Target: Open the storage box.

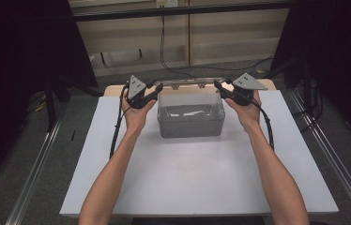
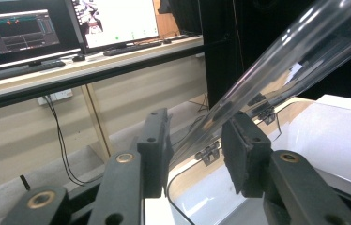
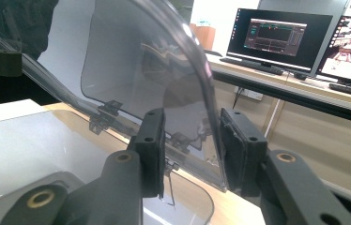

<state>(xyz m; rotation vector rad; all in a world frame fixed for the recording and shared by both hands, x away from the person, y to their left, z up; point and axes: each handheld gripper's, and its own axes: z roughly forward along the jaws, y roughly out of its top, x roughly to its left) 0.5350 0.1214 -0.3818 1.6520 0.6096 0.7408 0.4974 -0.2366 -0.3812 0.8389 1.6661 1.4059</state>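
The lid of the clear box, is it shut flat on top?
No, the lid is tilted up on its hinges, its edge between the right gripper's fingers.

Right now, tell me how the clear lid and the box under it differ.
The lid is clear all through, while the box has grey, cloudy walls. The lid is tilted up on its hinges at the back, while the box sits flat on the white table. The left claw and the right claw straddle the lid's edge, one at each end, with a gap showing at the pads; neither touches the box. Both are plastic and hinged together.
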